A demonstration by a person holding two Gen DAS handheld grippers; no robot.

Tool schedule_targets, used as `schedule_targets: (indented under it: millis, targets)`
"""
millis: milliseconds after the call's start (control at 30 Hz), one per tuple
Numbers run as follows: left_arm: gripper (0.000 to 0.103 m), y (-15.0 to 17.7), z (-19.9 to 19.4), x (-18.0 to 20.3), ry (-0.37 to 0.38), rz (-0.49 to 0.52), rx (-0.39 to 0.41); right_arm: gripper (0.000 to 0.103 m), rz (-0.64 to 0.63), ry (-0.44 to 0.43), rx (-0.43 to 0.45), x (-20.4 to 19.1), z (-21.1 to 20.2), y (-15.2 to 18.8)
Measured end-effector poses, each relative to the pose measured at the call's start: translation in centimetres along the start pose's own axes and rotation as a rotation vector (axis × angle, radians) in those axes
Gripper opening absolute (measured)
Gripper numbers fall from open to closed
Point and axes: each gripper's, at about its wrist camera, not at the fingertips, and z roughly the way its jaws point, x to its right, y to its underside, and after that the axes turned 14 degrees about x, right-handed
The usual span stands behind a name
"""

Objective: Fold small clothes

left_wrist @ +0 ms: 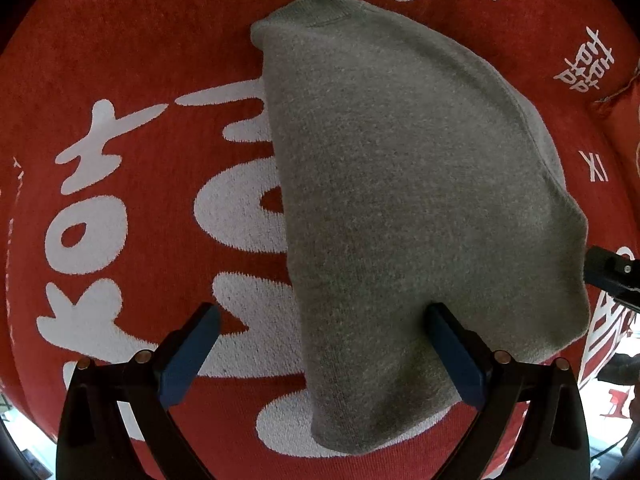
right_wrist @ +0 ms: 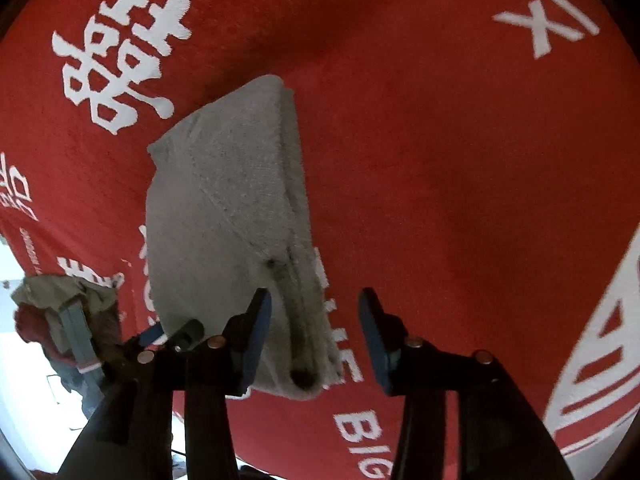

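A: Lying on the red cloth with big white characters, the grey garment is folded into a long, narrow shape. The cloth covers the surface under it (I cannot tell what kind of surface it is).

B: And the left hand-held gripper?

A: Its jaws are spread wide. The near end of the garment lies between them, and the right finger's blue pad touches the fabric or presses into it; the left pad stands apart from it, over the cloth.

B: The right one?

A: The right hand-held gripper is also released, its jaws apart. The corner of the garment lies between the two fingers, with the stacked edges of the fold visible there. Whether the pads touch it, I cannot tell.

B: Anything around?

A: At the left edge of the right wrist view there is a heap of other clothes, beyond the cloth's border. The other gripper's black frame stands just beside the garment there.
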Motion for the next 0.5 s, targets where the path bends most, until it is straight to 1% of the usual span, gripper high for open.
schedule_targets:
  millis: [33, 133, 233, 300, 367, 433, 500]
  targets:
    - [0.102, 0.1, 0.0, 0.0, 0.000, 0.001, 0.000, 0.055, -0.008, 0.007, 0.003, 0.0, -0.2, -0.1]
    - [0.102, 0.2, -0.1, 0.2, 0.000, 0.001, -0.004, 0.055, -0.008, 0.010, 0.016, 0.2, -0.8, -0.5]
    - [0.102, -0.1, -0.1, 0.2, -0.001, 0.001, -0.010, 0.055, 0.007, -0.010, 0.037, 0.5, -1.0, -1.4]
    - [0.102, -0.4, -0.1, 0.3, -0.004, 0.005, -0.012, 0.055, 0.021, -0.035, 0.040, 0.5, -0.3, -2.6]
    - [0.102, -0.9, -0.6, 0.5, -0.004, 0.003, 0.006, 0.055, 0.031, -0.069, 0.041, 0.5, 0.8, -4.3]
    - [0.102, -1.7, -1.3, 0.4, 0.011, -0.012, 0.032, 0.055, 0.043, -0.093, 0.040, 0.3, 2.3, -6.1]
    - [0.102, -2.6, -1.7, 0.2, 0.028, -0.032, 0.045, 0.055, 0.076, -0.140, 0.034, 0.3, 3.9, -7.5]
